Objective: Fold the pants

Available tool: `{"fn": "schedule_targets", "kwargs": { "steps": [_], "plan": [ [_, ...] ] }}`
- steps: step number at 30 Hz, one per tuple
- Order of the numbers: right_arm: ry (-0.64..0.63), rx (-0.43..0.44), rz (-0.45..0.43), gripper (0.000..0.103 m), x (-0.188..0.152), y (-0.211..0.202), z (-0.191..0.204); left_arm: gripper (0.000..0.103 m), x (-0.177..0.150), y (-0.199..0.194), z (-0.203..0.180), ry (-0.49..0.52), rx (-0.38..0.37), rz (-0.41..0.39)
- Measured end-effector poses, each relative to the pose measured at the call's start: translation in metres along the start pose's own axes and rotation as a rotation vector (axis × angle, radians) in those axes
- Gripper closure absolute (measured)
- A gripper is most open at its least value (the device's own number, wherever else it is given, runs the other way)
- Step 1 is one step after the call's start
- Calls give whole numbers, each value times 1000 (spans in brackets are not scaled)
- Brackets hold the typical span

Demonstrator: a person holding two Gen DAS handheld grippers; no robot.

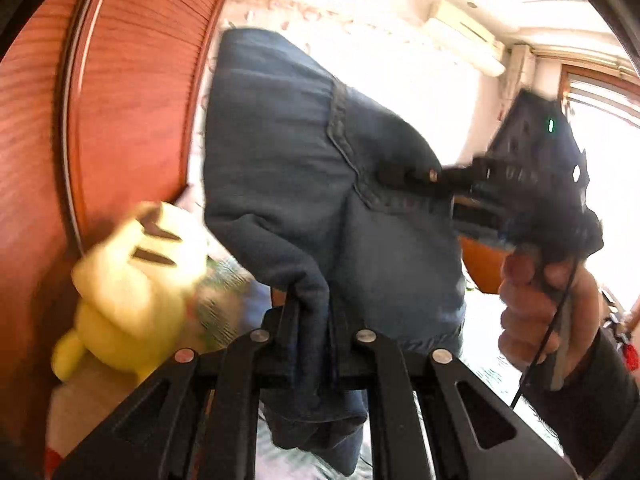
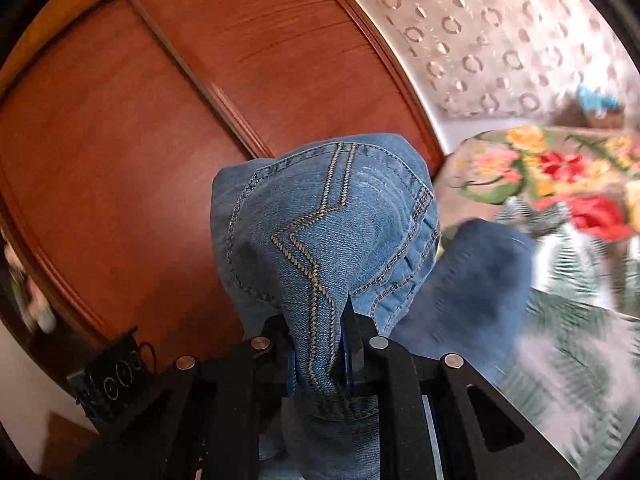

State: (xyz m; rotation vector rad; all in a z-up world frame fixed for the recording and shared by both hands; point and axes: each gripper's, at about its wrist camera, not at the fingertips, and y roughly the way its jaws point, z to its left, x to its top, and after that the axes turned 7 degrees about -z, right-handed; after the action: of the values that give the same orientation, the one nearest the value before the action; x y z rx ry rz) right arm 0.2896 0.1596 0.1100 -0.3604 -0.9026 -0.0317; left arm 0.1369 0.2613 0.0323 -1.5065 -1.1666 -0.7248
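Note:
The blue denim pants (image 1: 280, 160) hang lifted in the air, bunched between both grippers. My left gripper (image 1: 314, 308) at the bottom of the left wrist view is shut on a thick fold of the fabric. Off to the right, a hand (image 1: 532, 312) holds my right gripper (image 1: 394, 174), whose tips pinch the pants by a seam. In the right wrist view the pants (image 2: 320, 208) show a stitched back pocket, and the right gripper (image 2: 314, 316) is shut on that denim. More of the cloth (image 2: 472, 280) trails down to the right, blurred.
A reddish wooden wardrobe door (image 1: 120, 100) (image 2: 160, 140) stands close behind. A yellow plush toy (image 1: 132, 292) sits at its foot on the left. A bed with a floral cover (image 2: 560, 176) and a leaf-print sheet (image 2: 580, 340) lies to the right. A black device (image 2: 112, 372) shows at lower left.

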Motion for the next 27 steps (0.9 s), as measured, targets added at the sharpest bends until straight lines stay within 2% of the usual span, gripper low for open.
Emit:
{"fn": "schedule_targets", "kwargs": {
  "steps": [2, 4, 6, 8, 9, 10, 11, 14, 17, 18, 23, 25, 27],
  "plan": [
    [84, 35, -42, 87, 2, 18, -27, 91, 10, 15, 11, 19, 21, 15],
    [185, 31, -61, 87, -6, 36, -69, 91, 13, 46, 22, 33, 43, 65],
    [242, -53, -41, 86, -23, 49, -109, 91, 3, 76, 30, 33, 39, 121],
    [272, -187, 12, 85, -41, 57, -150, 91, -14, 101, 30, 31, 37, 181],
    [287, -221, 20, 84, -47, 55, -165, 91, -18, 106, 31, 32, 36, 194],
    [302, -216, 18, 82, -52, 51, -176, 91, -26, 111, 29, 35, 34, 207],
    [289, -218, 20, 71, -53, 47, -180, 91, -30, 113, 28, 39, 32, 209],
    [141, -297, 51, 55, -44, 34, -165, 91, -32, 119, 27, 60, 34, 210],
    [-68, -434, 27, 54, -25, 23, -129, 91, -34, 116, 22, 78, 26, 217],
    [-113, -445, 10, 54, -20, 22, -120, 91, -34, 116, 21, 80, 29, 218],
    [-317, -366, -5, 54, -8, 46, -76, 91, -40, 121, 19, 74, 29, 243],
    [-337, -388, 54, 54, -9, 68, -84, 91, -43, 117, 15, 72, 35, 257],
    [-349, -507, 154, 54, -15, 98, -113, 91, -48, 118, 17, 68, 38, 267]
  ]
}}
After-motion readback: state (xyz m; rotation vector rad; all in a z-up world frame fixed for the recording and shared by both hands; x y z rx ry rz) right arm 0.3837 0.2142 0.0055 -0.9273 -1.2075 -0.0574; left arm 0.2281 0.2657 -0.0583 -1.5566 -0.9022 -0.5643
